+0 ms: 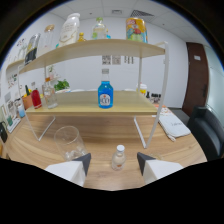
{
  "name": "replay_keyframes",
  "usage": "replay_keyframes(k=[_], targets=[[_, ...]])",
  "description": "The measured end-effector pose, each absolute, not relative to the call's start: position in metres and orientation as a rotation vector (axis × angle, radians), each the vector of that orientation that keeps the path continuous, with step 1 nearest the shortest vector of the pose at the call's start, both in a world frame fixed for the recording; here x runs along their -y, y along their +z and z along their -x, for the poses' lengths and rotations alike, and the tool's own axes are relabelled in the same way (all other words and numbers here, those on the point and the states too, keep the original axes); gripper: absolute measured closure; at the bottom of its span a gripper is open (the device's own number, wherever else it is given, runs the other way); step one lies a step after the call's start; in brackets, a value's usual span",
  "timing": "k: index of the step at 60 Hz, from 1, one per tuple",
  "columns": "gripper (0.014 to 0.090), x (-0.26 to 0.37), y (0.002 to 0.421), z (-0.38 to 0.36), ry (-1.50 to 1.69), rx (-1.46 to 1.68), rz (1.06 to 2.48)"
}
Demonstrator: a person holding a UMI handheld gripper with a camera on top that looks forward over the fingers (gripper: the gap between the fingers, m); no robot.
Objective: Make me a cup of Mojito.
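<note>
My gripper [113,162] has its two fingers spread open, and one small clear bottle with a white cap [118,157] stands between them on the wooden table [35,150], untouched. I judge it light, rigid and slippery, best pinched at mid-body. One empty clear glass [68,141], likely fragile, sits just beside the left finger. Beyond, one blue bottle [105,94] stands on the shelf [125,102]; one red bottle [36,97] farther left.

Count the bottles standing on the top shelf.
3: a clear one toward the red bottle's end, a green-tinted one mid-shelf, a colourful one at the other end. More may be hidden.
</note>
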State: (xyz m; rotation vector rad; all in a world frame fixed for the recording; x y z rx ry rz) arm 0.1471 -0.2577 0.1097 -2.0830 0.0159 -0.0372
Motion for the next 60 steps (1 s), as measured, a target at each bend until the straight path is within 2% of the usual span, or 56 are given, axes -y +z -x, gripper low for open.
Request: replay_keyframes(k=[26, 45, 60], targets=[[0.0190, 0.331, 0.149, -0.048, -0.009, -0.036, 2.060], [0.0187, 0.313, 0.254, 0.068, 0.048, 0.023, 1.925], [0.0182, 0.267, 0.346, 0.132, 0.078, 0.071, 1.797]])
